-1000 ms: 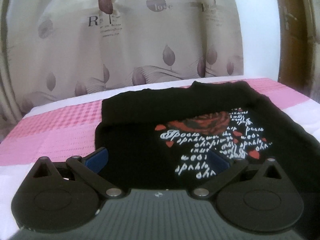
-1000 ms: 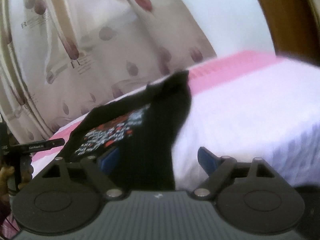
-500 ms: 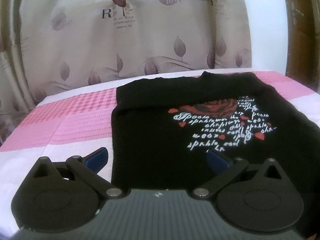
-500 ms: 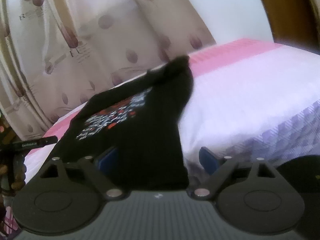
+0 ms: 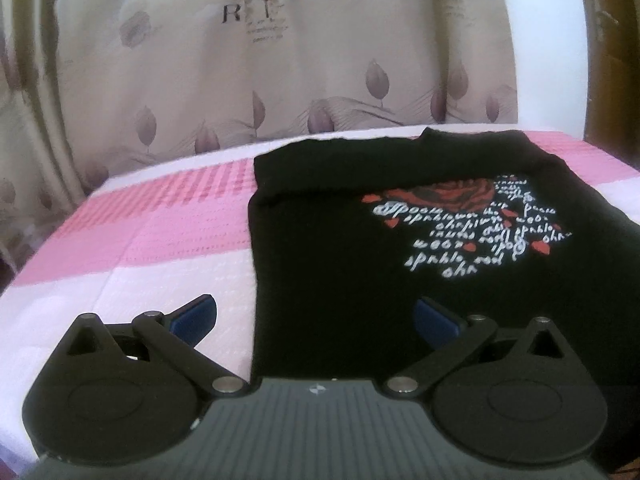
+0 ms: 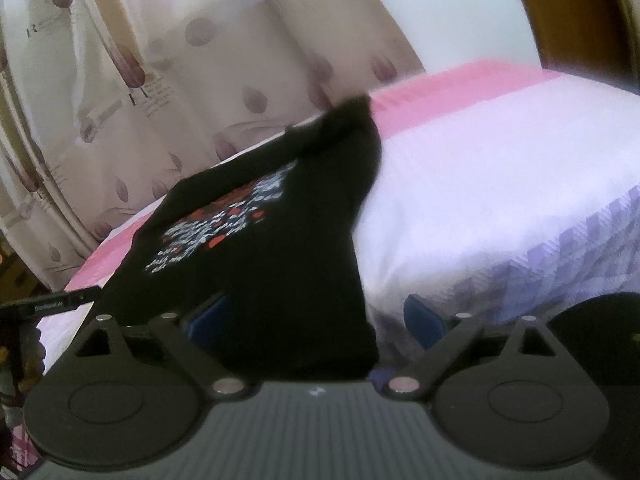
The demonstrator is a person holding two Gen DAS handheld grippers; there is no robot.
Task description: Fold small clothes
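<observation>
A black T-shirt [image 5: 340, 248] with a red rose and white script print lies spread face up on the pink and white bed cover [image 5: 160, 240]. My left gripper [image 5: 316, 316] is open at the shirt's near edge. The shirt's left side edge runs between its blue pads [image 5: 196, 314], which touch no cloth. In the right wrist view the same T-shirt [image 6: 288, 240] reaches down to my right gripper [image 6: 316, 318]. Its jaws are opening with the shirt's near right corner between them, and the pads do not press on the cloth.
A beige curtain [image 5: 280, 60] with a leaf print hangs behind the bed. Brown wooden furniture [image 6: 568, 12] stands at the far right. A black device [image 6: 52, 304] shows at the left edge of the right wrist view. The bed cover [image 6: 500, 184] lies bare to the shirt's right.
The left gripper has shifted left, so the shirt's left edge now runs between its fingers. The right gripper's jaws have widened, and the shirt sits a little lower in its view.
</observation>
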